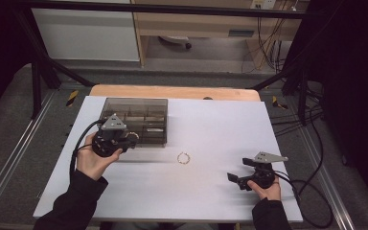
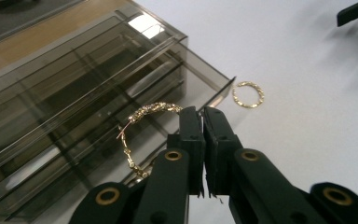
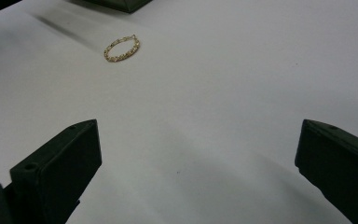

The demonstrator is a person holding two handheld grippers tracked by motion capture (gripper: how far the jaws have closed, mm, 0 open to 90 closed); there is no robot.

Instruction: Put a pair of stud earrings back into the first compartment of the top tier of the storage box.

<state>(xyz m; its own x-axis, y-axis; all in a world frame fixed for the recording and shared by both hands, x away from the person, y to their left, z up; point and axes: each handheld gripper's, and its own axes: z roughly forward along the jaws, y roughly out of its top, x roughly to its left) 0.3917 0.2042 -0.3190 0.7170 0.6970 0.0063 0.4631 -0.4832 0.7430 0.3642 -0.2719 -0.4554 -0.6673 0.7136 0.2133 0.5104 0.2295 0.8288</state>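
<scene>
Smoky box (image 2: 74, 93) blurs held earring's (image 2: 140, 126) lower half.

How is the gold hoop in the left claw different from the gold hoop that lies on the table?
The held hoop is pinched by the shut left claw and hangs over the smoky box; the loose hoop lies flat on the white table, touched by nothing. The held hoop stands on edge with its clasp open; whether the loose hoop is closed cannot be told. Both are gold, twisted hoops.

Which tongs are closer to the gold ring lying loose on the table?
Left. The left tongs, shut on another ring by the box, sit slightly closer to the loose ring; the right tongs hang open farther off.
</scene>
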